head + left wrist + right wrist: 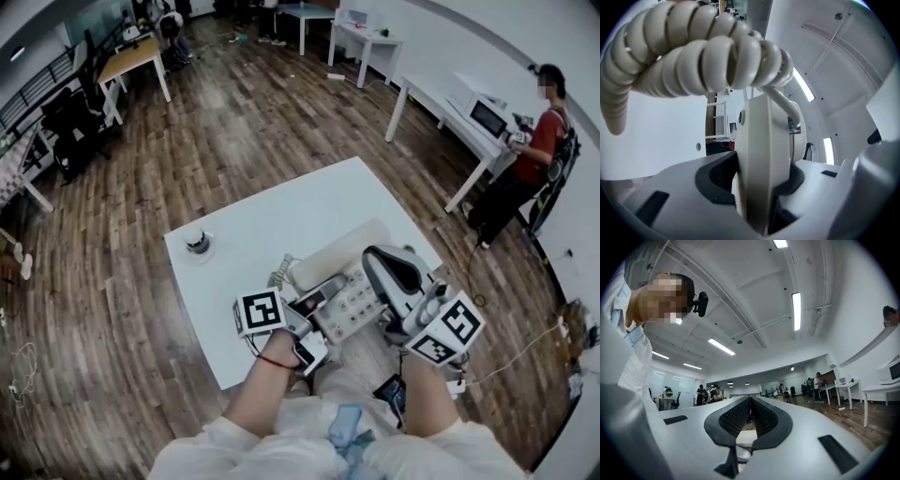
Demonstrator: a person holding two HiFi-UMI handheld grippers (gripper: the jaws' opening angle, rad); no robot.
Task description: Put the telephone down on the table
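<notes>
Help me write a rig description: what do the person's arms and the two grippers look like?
Both the left gripper and right gripper have pale grey-white moulded shells, black ribbed pads, and a white cube bearing black square markers. The person wears pale sleeves that leave the forearms bare and a thin red bracelet on the left wrist.

smooth cream plastic handset [761,164]; matt white table [281,220]; wood floor [244,131]

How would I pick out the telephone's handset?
Find the white table in mid-room, then the cream telephone at its near edge. The handset is the long rounded bar along its far side, alone in trailing a coiled cord and clamped in the left gripper.
</notes>
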